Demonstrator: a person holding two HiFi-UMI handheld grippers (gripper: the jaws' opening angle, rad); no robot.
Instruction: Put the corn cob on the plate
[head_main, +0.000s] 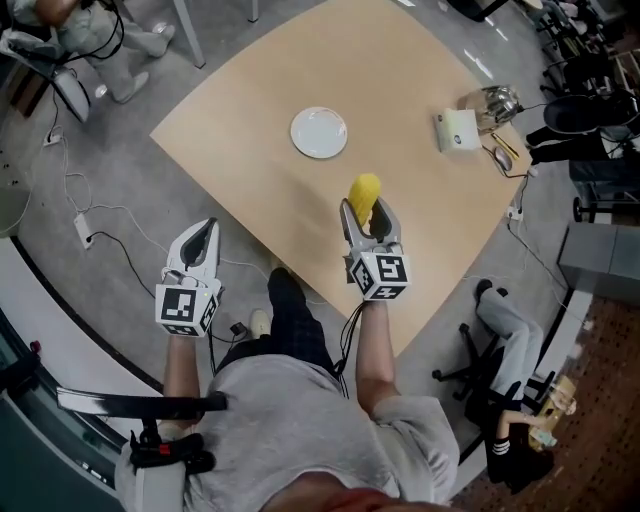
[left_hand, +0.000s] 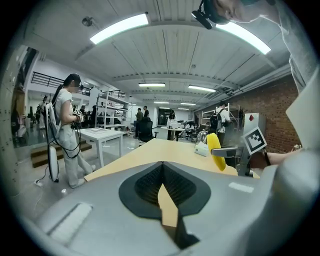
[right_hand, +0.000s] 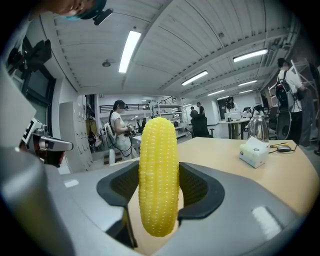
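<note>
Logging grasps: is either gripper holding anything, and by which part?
The right gripper grips the corn cob around its lower half; the left gripper is shut, holding nothing.

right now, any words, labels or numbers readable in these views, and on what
No readable words or numbers in any view.
Marker cubes: black-and-white square patterns only, no letters.
Tissue box: nothing legible at this size.
The corn cob and plate: bare.

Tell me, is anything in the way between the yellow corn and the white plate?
No, nothing visible. The right gripper holds the corn cob over the table, and only bare tabletop lies between it and the plate. The tissue box sits off to the side.
</note>
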